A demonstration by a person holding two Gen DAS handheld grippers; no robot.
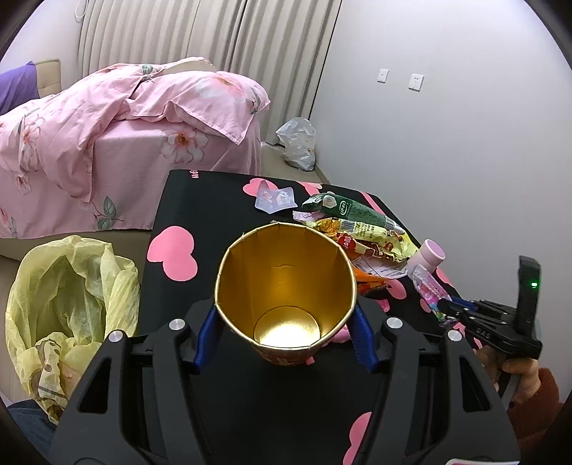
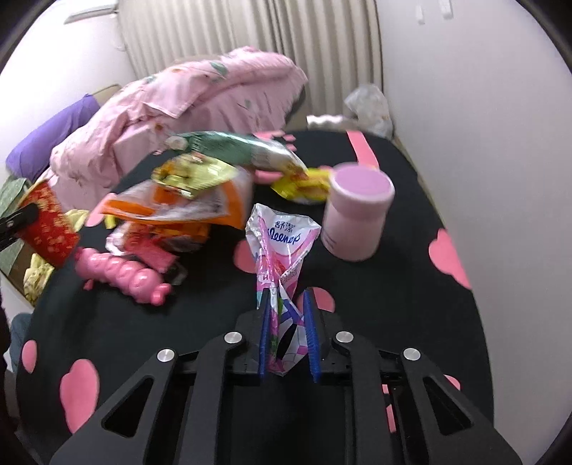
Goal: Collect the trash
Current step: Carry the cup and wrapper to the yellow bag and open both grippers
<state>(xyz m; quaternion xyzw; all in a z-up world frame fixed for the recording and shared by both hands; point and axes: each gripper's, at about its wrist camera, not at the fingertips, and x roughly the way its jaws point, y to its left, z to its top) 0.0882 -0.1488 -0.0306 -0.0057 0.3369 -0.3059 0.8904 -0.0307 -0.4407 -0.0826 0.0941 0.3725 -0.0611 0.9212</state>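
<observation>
The left gripper (image 1: 286, 336) pinched the gold-lined paper cup (image 1: 286, 286) upright as a bin; the right gripper (image 2: 286, 304) clamped the crumpled tissue wrapper (image 2: 282, 243) near the table's (image 2: 447, 314) right edge.

Pink-quilted bed (image 1: 118, 118), pleated curtains (image 1: 200, 32)

Paper cup (image 1: 286, 286) stands on the table (image 1: 200, 200). Left of the cup, off the table: trash bag (image 1: 71, 297). Behind the cup: wrapper pile (image 1: 361, 232). Right of the cup: bottle (image 1: 427, 255), tissue packet (image 1: 429, 289) just beside it.
</observation>
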